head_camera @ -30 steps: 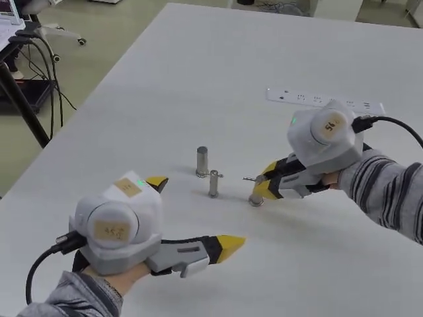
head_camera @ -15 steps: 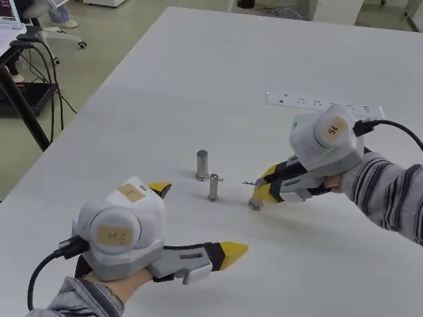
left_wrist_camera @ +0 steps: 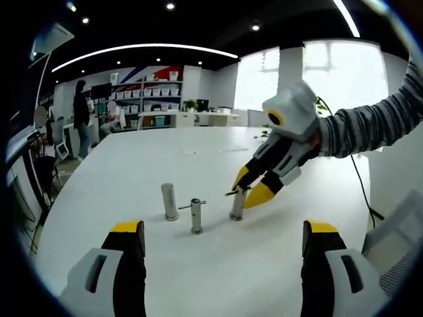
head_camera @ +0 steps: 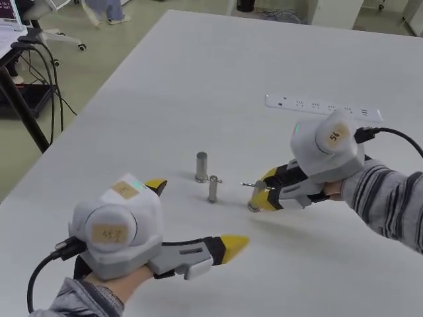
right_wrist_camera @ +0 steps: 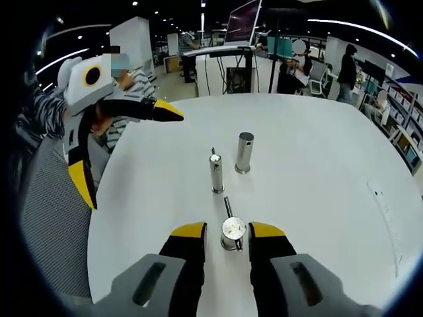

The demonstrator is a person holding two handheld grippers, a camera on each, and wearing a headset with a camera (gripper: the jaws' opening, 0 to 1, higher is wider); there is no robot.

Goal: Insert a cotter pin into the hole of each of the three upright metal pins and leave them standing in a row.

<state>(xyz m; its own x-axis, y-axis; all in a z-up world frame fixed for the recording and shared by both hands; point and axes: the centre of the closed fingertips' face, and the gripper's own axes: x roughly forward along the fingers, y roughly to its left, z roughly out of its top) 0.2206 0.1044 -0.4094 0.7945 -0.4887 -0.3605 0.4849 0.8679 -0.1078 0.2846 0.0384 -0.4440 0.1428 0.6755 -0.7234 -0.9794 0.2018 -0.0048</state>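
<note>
On the desk (head_camera: pixel 297 53), the right tongs (head_camera: pixel 263 197), nearly closed and seemingly pinching a cotter pin (right_wrist_camera: pixel 227 206), are threading it through the metal pin (right_wrist_camera: pixel 233 230) just right of the middle pin (head_camera: pixel 213 189). The left tongs (head_camera: pixel 198 213) are hovering near the middle pin, wide open and empty. Next: letting go without tipping it.

Three metal pins (head_camera: pixel 201 166), two cotter pins (head_camera: pixel 248 184)

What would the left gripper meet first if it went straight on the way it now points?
Probably the middle metal pin, nearest between its open jaws; the third pin, at the right gripper, stands close beside, so depth leaves doubt.
</note>
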